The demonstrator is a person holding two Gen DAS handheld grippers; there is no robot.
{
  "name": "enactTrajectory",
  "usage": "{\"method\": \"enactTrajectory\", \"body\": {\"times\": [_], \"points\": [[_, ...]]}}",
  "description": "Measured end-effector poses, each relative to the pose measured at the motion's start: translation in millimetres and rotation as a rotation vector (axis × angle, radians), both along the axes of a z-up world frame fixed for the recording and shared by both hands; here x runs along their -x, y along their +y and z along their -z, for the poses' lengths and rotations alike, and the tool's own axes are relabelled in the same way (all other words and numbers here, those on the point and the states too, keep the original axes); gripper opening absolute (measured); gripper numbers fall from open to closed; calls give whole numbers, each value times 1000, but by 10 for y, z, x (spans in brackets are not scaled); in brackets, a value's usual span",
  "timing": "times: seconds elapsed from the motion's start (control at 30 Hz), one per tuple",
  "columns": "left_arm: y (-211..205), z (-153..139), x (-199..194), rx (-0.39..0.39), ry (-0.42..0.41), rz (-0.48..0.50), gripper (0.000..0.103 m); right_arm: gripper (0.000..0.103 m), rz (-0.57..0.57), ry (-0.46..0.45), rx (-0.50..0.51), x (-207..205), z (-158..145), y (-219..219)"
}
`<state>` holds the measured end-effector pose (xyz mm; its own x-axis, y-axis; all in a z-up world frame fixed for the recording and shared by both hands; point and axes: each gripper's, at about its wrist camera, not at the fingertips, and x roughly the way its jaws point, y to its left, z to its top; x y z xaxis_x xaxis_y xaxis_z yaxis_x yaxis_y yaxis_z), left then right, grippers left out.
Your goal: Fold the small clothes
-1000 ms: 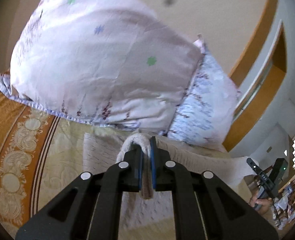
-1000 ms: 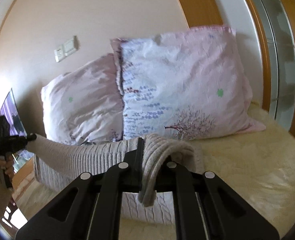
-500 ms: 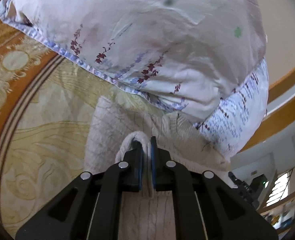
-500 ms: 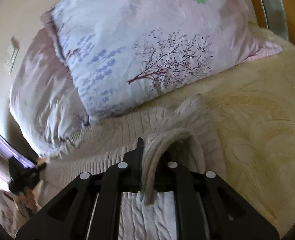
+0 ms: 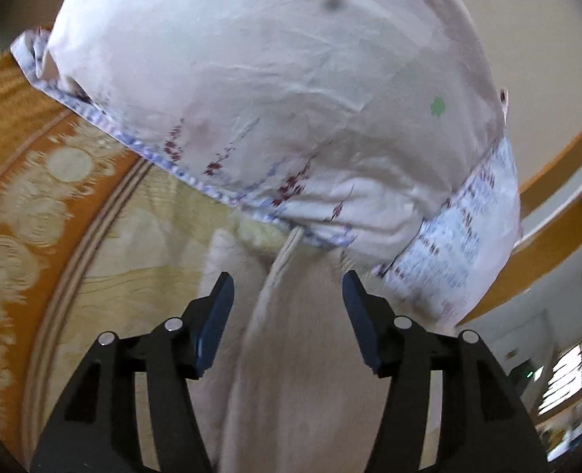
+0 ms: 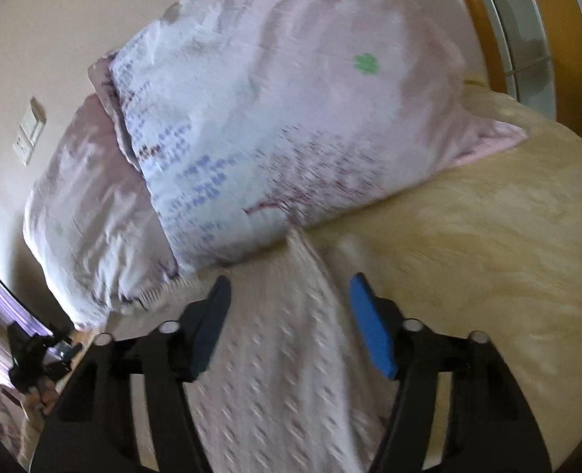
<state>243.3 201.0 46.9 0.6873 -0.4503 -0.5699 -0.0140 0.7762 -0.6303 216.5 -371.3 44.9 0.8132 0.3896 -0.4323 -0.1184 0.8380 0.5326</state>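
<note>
Your sweater [image 6: 291,354] lies flat on the bed [image 6: 488,256], right in front of both claws and just below the pillows. It is a pale, creamy-pink knit, soft and bumpy, with rows of little cable twists running along it in the right wrist view. Its far end reaches up to the bottom edge of the pillows, and one corner pokes up in a point near the blue-printed pillow [image 6: 251,126]. In the left wrist view the sweater [image 5: 303,354] looks blurry, and a thin ridge of folded fabric runs up its middle toward the pillow above it. Your left claw [image 5: 287,315] is spread wide, with the sweater showing between its two fingers, and it grips nothing. Your right claw [image 6: 289,323] is spread wide too, over the knit, and it grips nothing either. Each claw has black arms with flat blue pads [image 6: 370,331] on the inside. The bed cover is a fuzzy, pale yellow blanket with wavy lines, and on the left side it has an orange border [image 5: 19,205] with round cream swirls. The pink pillow [image 5: 271,90] is big, puffy and wrinkled, with small green and blue flower shapes and dark red twigs near its edge. The blue-printed pillow leans beside it and has a dark red tree on it. A wooden frame [image 6: 480,12] curves behind the pillows.
</note>
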Motion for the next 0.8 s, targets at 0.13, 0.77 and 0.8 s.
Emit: {"method": "enactTrajectory", "body": {"times": [0.13, 0.77, 0.8], "points": [[-72, 0, 152, -82, 14, 54, 56, 50, -10, 28, 14, 172, 144, -69], [-336, 325, 318, -251, 120, 145, 11, 11, -21, 39, 128, 389, 331, 52], [-328, 324, 318, -247, 122, 146, 10, 11, -17, 42, 128, 404, 331, 49]]}}
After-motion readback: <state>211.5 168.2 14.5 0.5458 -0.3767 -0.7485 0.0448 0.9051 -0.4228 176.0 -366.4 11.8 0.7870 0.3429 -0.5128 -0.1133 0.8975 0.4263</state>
